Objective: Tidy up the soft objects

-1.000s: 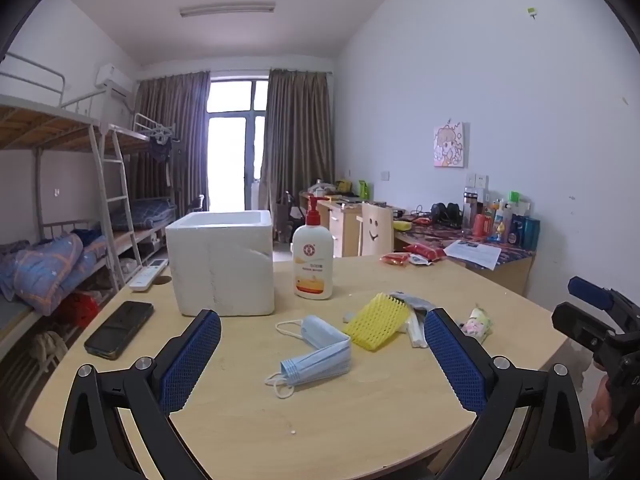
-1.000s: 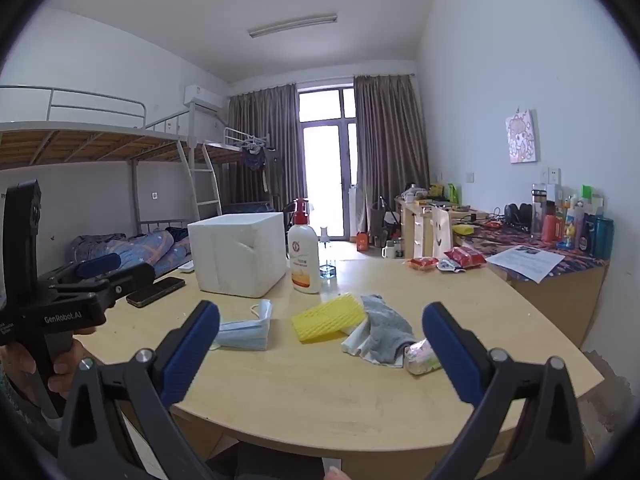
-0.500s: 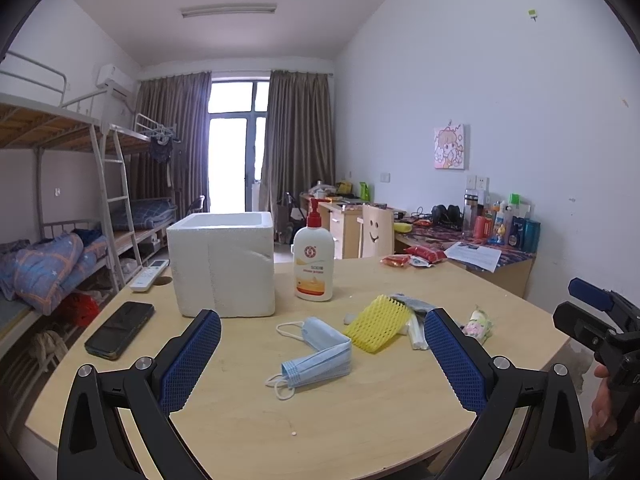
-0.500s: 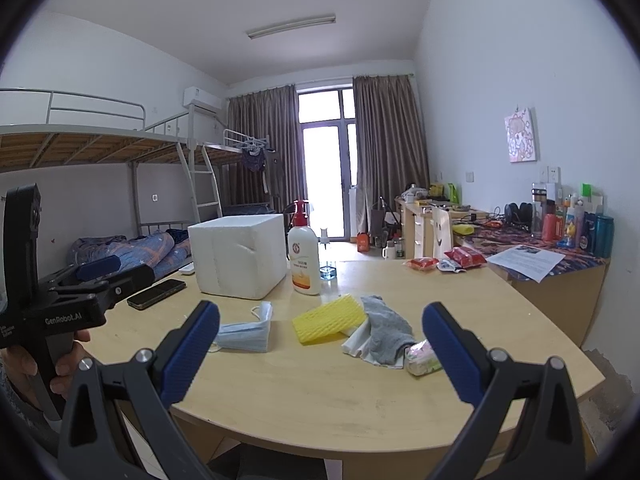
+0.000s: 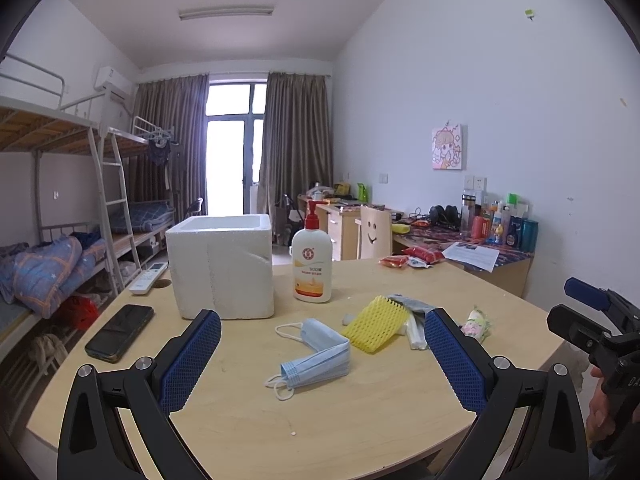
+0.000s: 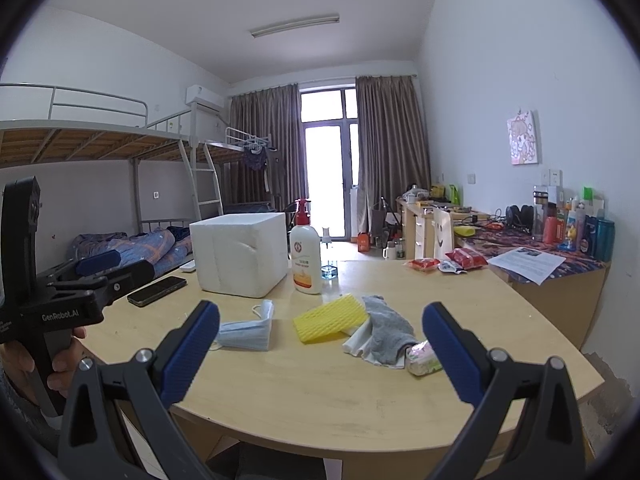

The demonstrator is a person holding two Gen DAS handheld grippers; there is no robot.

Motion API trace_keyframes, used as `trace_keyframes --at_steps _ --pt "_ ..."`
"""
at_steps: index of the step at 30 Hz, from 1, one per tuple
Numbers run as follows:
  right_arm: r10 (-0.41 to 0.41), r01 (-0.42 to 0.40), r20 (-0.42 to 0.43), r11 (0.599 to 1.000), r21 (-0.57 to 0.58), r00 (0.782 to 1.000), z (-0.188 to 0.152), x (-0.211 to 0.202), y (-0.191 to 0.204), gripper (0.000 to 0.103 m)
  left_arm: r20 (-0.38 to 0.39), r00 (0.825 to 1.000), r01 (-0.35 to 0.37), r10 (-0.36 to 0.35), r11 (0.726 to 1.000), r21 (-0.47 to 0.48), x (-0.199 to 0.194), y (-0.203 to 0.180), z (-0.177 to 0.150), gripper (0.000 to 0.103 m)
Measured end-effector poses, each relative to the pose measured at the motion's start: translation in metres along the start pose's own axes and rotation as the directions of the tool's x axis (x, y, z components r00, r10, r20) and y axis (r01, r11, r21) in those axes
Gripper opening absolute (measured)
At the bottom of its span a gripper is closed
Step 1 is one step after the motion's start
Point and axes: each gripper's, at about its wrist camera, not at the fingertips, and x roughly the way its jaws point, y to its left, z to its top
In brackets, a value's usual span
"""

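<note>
On the round wooden table (image 5: 360, 412) lie a blue face mask (image 5: 316, 360) (image 6: 246, 330), a yellow foam net sleeve (image 5: 376, 324) (image 6: 330, 318), a grey sock (image 6: 390, 330) on a white cloth, and a small floral pouch (image 6: 422, 358) (image 5: 476, 322). A white foam box (image 5: 222, 266) (image 6: 240, 254) stands open-topped at the back left. My left gripper (image 5: 322, 368) is open and empty, held above the table near the mask. My right gripper (image 6: 320, 354) is open and empty, in front of the sleeve and sock.
A lotion pump bottle (image 5: 312, 260) stands beside the box. A black phone (image 5: 120, 332) and a white remote (image 5: 148, 278) lie at the table's left. Red snack packs (image 6: 448, 262) lie at the far right. A desk with bottles lines the right wall, bunk beds the left.
Both grippers have stayed almost still, with only slight drift of view. Nothing on the table has moved.
</note>
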Motion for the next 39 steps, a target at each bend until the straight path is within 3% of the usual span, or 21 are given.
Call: trace_keyframes --at_steps 26,39 --pt "0.005 -0.005 -0.013 1.0 -0.005 1.0 0.001 0.009 0.001 0.102 -0.019 1.0 -0.02 0.021 1.0 0.007 0.006 0.005 -0.001 0.102" --pt "-0.02 0.022 -0.101 1.0 0.021 0.995 -0.01 0.048 -0.014 0.102 -0.121 0.993 0.015 -0.01 0.999 0.047 0.051 0.004 -0.011 0.102"
